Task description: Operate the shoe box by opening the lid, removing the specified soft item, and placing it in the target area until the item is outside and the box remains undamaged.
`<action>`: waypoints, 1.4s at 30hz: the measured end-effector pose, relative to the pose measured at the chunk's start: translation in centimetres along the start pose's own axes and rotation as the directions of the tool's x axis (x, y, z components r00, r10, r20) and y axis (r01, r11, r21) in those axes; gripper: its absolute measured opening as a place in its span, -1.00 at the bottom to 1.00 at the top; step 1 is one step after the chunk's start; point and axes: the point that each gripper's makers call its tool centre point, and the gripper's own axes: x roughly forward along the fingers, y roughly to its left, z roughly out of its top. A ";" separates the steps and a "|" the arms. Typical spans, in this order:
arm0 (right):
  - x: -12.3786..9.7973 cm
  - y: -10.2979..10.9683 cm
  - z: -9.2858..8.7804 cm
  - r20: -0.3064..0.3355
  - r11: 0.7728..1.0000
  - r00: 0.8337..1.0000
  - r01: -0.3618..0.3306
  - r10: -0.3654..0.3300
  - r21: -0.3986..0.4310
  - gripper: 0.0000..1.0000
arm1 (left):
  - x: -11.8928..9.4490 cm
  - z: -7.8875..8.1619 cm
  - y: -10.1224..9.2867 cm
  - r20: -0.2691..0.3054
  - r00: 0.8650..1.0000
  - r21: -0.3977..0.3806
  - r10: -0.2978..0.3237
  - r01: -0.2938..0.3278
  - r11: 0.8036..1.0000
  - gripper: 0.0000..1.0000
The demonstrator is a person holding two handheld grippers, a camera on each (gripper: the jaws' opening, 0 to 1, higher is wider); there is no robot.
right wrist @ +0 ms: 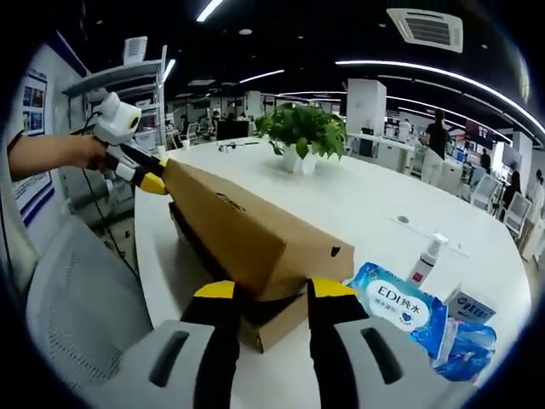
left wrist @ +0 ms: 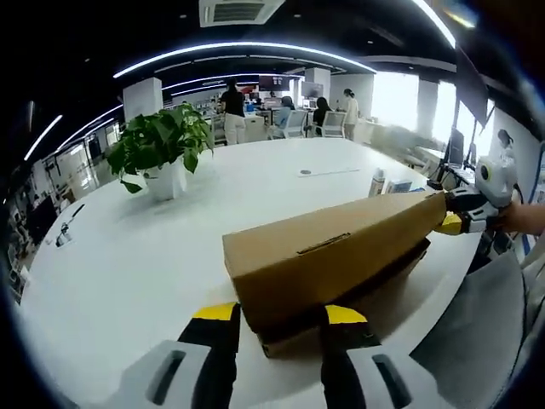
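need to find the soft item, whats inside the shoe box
Cannot tell: the lid is raised only at a slant over the shoe box, and the dark gap beneath hides the contents.

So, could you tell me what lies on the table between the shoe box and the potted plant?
Nothing: in the left gripper view, the white table is bare between the shoe box and the potted plant.

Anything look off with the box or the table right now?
No damage or spills. The shoe box lid sits tilted, raised off the box base, with the left gripper and right gripper at opposite ends. That fits opening. The wipes pack lies beside it, undisturbed.
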 end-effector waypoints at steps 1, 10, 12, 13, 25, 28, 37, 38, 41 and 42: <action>0.0 0.1 -0.1 -0.001 1.000 1.000 -0.002 0.002 0.000 -0.41 | 0.0 -0.1 0.0 -0.002 1.000 0.001 0.000 0.000 1.000 -0.24; 0.1 0.5 -0.8 -0.017 1.000 1.000 -0.016 0.016 -0.004 -0.36 | 0.5 -1.0 -0.2 -0.026 1.000 0.005 -0.009 0.009 1.000 -0.20; 0.2 0.6 -1.0 -0.024 1.000 0.999 -0.022 0.021 -0.007 -0.35 | 0.6 -1.2 -0.3 -0.031 0.999 0.003 -0.013 0.013 1.000 -0.18; 0.2 0.8 -1.2 -0.028 1.000 0.999 -0.029 0.029 -0.004 -0.33 | 0.6 -1.3 -0.3 -0.032 0.999 0.002 -0.015 0.015 1.000 -0.17; 0.9 1.3 -2.6 -0.065 0.998 0.996 -0.053 0.055 0.036 -0.25 | 1.6 -3.0 -0.6 -0.082 0.996 0.011 -0.021 0.022 1.000 -0.11; 1.0 1.3 -2.8 -0.073 0.998 0.996 -0.052 0.055 0.042 -0.27 | 1.9 -3.4 -0.6 -0.091 0.996 0.010 -0.022 0.023 1.000 -0.11; 1.7 1.3 -3.9 -0.106 0.997 0.993 -0.047 0.053 0.063 -0.28 | 2.7 -4.4 -0.6 -0.111 0.993 -0.008 -0.030 0.029 1.000 -0.10; 1.7 1.3 -4.0 -0.110 0.997 0.993 -0.046 0.053 0.061 -0.29 | 2.9 -4.5 -0.6 -0.115 0.993 -0.013 -0.032 0.031 0.999 -0.09; 1.9 1.3 -4.4 -0.122 0.997 0.991 -0.046 0.053 0.054 -0.29 | 3.1 -4.7 -0.7 -0.120 0.992 -0.022 -0.035 0.033 0.999 -0.09; 2.0 1.3 -4.6 -0.129 0.998 0.990 -0.046 0.052 0.045 -0.30 | 3.2 -4.8 -0.7 -0.121 0.992 -0.023 -0.035 0.033 0.999 -0.09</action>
